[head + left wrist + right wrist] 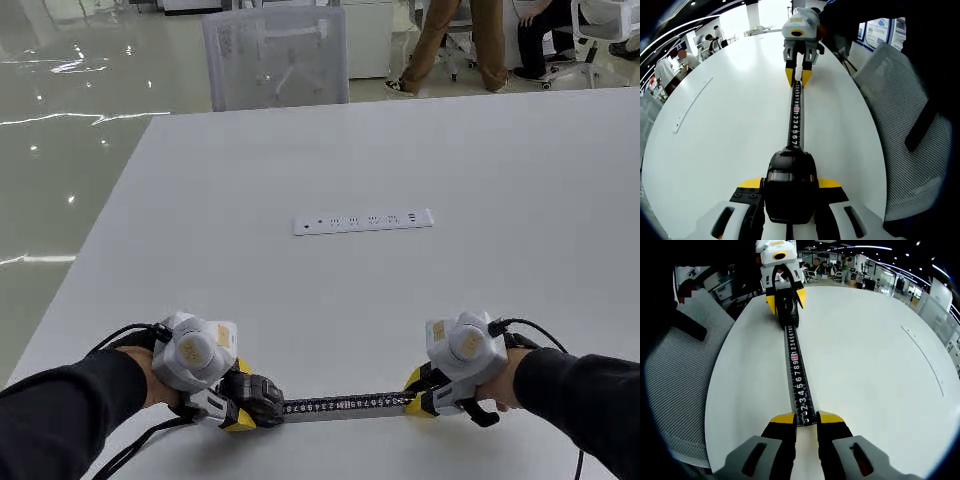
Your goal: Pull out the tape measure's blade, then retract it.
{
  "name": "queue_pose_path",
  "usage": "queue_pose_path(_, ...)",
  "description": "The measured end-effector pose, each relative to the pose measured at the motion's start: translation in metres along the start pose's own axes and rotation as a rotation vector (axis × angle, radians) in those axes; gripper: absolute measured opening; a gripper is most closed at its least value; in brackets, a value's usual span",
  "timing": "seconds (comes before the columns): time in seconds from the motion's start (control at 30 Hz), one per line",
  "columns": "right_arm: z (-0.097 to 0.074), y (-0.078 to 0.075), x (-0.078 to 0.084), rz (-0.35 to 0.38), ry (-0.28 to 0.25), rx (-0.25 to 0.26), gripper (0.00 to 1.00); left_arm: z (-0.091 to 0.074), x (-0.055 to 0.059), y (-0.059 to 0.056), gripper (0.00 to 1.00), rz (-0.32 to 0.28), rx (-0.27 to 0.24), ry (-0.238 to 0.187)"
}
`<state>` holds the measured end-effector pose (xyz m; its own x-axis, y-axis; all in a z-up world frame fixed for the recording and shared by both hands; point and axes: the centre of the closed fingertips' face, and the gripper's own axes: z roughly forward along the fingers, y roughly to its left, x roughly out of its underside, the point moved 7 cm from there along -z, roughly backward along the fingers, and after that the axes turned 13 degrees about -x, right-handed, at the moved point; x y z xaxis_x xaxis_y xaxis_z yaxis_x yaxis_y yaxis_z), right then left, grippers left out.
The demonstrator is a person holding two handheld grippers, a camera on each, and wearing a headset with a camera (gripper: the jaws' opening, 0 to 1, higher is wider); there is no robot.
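left gripper (241, 396) is clamping the tape measure case (256, 398), jaws closed in on its sides, case sitting on the white table (400, 300) near the front edge. blade (345, 405) is running flat along the table from the case mouth rightward, numbers facing up. right gripper (414, 391) is pinching the blade's tip end, jaws nearly shut on it

reading this as mid-stroke, blade partly out. doing it well: left side should be anchoring the case hard, no twisting; blade should be travelling straight and low so it isn't kinking; right side should be moving in line with the blade, and on the retract feeding it back under control, not letting it snap

pose: both forearms are lying low over the table edge, grippers pointing at each other, roughly level, well apart. power strip (363, 221) is lying well clear, mid-table
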<state>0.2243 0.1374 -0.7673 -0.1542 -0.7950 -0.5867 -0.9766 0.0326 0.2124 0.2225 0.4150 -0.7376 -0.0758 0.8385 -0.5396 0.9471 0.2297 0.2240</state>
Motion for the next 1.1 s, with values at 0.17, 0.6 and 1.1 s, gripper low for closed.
queue_pose_path(0.17, -0.003, 0.0, 0.005, -0.002, 0.011, 0.006, 0.12, 0.0, 0.0, 0.0, 0.34, 0.004, 0.005, 0.002)
queue_pose_path(0.6, -0.013, 0.001, 0.018, 0.013, 0.006, 0.019, 0.12, 0.001, 0.0, 0.0, 0.34, 0.0, 0.007, 0.003)
queue_pose_path(1.1, -0.02, 0.002, 0.027, 0.019, 0.01, 0.021, 0.11, 0.0, 0.0, 0.0, 0.34, -0.008, 0.003, 0.003)
